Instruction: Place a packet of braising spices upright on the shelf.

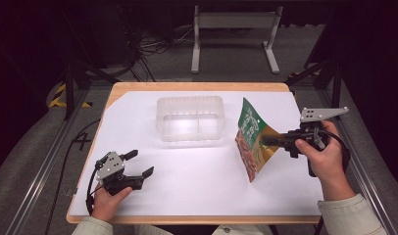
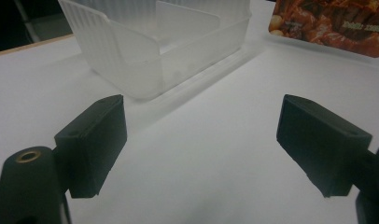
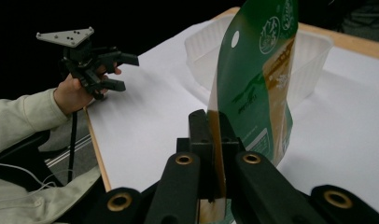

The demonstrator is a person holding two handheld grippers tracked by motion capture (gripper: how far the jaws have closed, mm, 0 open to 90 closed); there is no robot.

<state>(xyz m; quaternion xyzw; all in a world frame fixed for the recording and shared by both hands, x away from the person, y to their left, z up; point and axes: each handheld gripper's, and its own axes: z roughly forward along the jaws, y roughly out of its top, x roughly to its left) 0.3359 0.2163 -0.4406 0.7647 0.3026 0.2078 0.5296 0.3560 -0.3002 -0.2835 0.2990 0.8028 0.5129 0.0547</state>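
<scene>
Tongs (image 3: 214, 154), pouch (image 3: 253, 88), plastic tub (image 3: 313, 51) behind

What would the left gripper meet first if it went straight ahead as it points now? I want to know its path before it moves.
Probably the clear plastic container: the open left gripper points across bare white paper toward its near corner, though depth is unclear.

A wooden table (image 1: 197, 86) under a white sheet (image 1: 197, 181) stands on grey carpet (image 1: 35, 147) — dark surroundings, tangled cables (image 1: 153, 46) and a white metal stand (image 1: 235, 22) behind, metal rails (image 1: 40, 171) alongside.
</scene>
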